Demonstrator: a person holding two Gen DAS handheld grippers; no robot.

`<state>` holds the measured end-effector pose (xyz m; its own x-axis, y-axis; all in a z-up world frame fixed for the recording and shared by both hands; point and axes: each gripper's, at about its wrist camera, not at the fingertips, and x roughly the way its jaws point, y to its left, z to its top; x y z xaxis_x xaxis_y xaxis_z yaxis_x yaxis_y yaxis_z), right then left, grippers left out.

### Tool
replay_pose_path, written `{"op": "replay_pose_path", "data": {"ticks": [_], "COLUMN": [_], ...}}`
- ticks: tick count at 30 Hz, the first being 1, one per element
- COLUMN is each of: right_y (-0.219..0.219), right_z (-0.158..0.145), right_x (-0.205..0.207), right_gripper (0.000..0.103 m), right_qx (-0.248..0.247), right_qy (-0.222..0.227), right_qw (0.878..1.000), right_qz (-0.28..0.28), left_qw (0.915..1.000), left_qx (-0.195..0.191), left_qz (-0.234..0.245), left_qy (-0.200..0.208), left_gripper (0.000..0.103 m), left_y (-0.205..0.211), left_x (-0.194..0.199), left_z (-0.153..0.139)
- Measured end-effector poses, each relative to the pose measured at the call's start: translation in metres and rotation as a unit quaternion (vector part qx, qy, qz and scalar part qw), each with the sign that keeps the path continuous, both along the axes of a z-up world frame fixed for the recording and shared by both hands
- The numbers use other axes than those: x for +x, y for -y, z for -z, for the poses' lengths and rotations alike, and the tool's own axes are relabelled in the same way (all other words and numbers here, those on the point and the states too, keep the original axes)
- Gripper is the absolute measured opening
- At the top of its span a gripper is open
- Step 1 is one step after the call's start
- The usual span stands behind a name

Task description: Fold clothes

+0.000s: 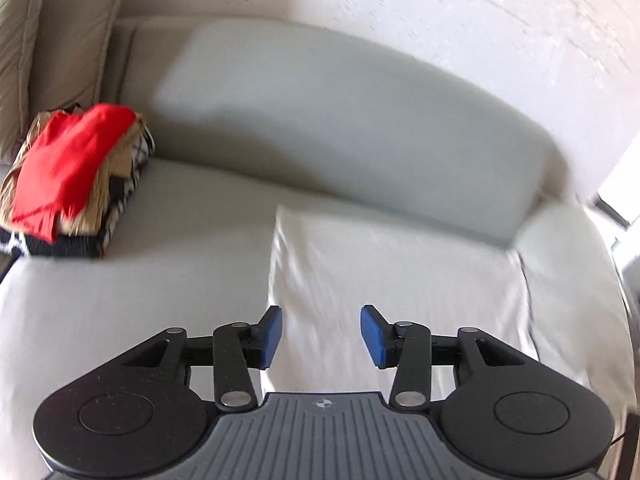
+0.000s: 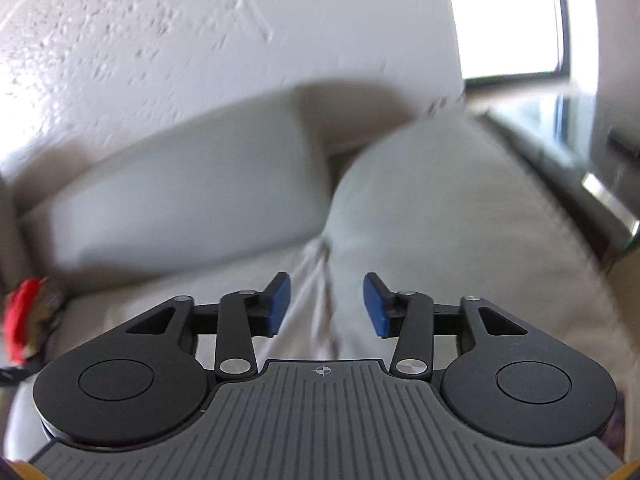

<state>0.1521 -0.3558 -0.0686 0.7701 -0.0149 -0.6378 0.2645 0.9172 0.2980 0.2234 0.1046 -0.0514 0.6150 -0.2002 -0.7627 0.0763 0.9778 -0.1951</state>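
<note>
A white garment (image 1: 396, 280) lies spread flat on the right part of the sofa seat (image 1: 160, 248), its far edge near the back cushion. My left gripper (image 1: 321, 330) hovers above its near left part, jaws open, nothing between the blue pads (image 1: 272, 334). In the right wrist view the same pale cloth (image 2: 320, 280) shows creased below my right gripper (image 2: 327, 305), which is also open and empty. A stack of folded clothes (image 1: 76, 176) topped by a red piece sits at the left end of the seat, and appears blurred as the stack (image 2: 28, 320) in the right wrist view.
The grey back cushion (image 1: 340, 120) runs behind the seat, with a beige pillow (image 1: 60, 40) at the far left. The sofa's padded arm (image 2: 460, 220) rises on the right. Beyond it stand a dark glass table (image 2: 580, 152) and a bright window (image 2: 508, 16).
</note>
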Motion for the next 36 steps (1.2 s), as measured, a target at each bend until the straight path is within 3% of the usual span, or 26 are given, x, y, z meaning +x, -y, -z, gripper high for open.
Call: {"op": "replay_pose_path", "data": {"ticks": [2, 3, 4, 5, 9, 11, 12, 14, 15, 19, 20, 21, 27, 30, 33, 36], "right_y": [-0.007, -0.011, -0.016, -0.02, -0.037, -0.038, -0.038, -0.037, -0.036, -0.056, -0.063, -0.066, -0.087, -0.095, -0.109, -0.115], "right_z": [0.031, 0.05, 0.07, 0.087, 0.131, 0.149, 0.156, 0.16, 0.16, 0.135, 0.125, 0.113, 0.07, 0.078, 0.095, 0.112], "right_x": [0.005, 0.01, 0.017, 0.025, 0.053, 0.065, 0.067, 0.064, 0.061, 0.044, 0.035, 0.025, -0.05, -0.069, -0.075, -0.079], "right_gripper": [0.044, 0.017, 0.003, 0.002, 0.002, 0.002, 0.0, 0.0, 0.0, 0.0, 0.006, 0.014, 0.031, 0.031, 0.031, 0.028], "right_qx": [0.029, 0.043, 0.056, 0.063, 0.049, 0.059, 0.038, -0.054, -0.067, -0.128, -0.134, -0.133, -0.071, -0.029, -0.034, -0.055], "right_qy": [-0.039, -0.061, -0.082, -0.098, -0.113, -0.133, -0.149, -0.169, -0.172, -0.173, -0.166, -0.157, -0.13, -0.131, -0.128, -0.146], "right_qw": [0.999, 0.997, 0.994, 0.992, 0.99, 0.987, 0.987, 0.984, 0.983, 0.976, 0.977, 0.978, 0.985, 0.984, 0.983, 0.979], "right_qz": [-0.013, -0.021, -0.034, -0.041, -0.065, -0.065, -0.054, -0.007, 0.0, 0.0, -0.007, -0.015, -0.088, -0.117, -0.129, -0.133], "left_qw": [0.9997, 0.9994, 0.9991, 0.9985, 0.9936, 0.993, 0.9925, 0.9914, 0.9907, 0.9873, 0.9867, 0.9863, 0.9923, 0.9945, 0.9961, 0.9933], "left_qx": [0.012, 0.021, 0.031, 0.045, 0.108, 0.112, 0.112, 0.118, 0.124, 0.142, 0.143, 0.144, 0.111, 0.09, 0.062, 0.098], "left_qz": [0.016, 0.018, 0.018, 0.01, -0.022, -0.032, -0.039, -0.043, -0.041, -0.044, -0.047, -0.05, -0.025, 0.002, 0.027, 0.041], "left_qy": [-0.013, -0.019, -0.025, -0.03, -0.022, -0.019, -0.031, -0.039, -0.038, -0.056, -0.06, -0.064, -0.049, -0.053, -0.056, -0.044], "left_gripper": [0.048, 0.048, 0.046, 0.044, 0.017, 0.016, 0.015, 0.016, 0.017, 0.021, 0.021, 0.02, 0.022, 0.03, 0.031, 0.03], "left_y": [0.011, 0.019, 0.027, 0.033, 0.062, 0.065, 0.065, 0.065, 0.065, 0.054, 0.051, 0.048, 0.049, 0.061, 0.073, 0.089], "left_x": [-0.02, -0.027, -0.034, -0.038, -0.044, -0.044, -0.044, -0.047, -0.049, -0.058, -0.06, -0.063, -0.108, -0.13, -0.146, -0.154], "left_z": [0.011, 0.025, 0.039, 0.055, 0.109, 0.124, 0.13, 0.137, 0.138, 0.134, 0.131, 0.129, 0.096, 0.09, 0.092, 0.112]}}
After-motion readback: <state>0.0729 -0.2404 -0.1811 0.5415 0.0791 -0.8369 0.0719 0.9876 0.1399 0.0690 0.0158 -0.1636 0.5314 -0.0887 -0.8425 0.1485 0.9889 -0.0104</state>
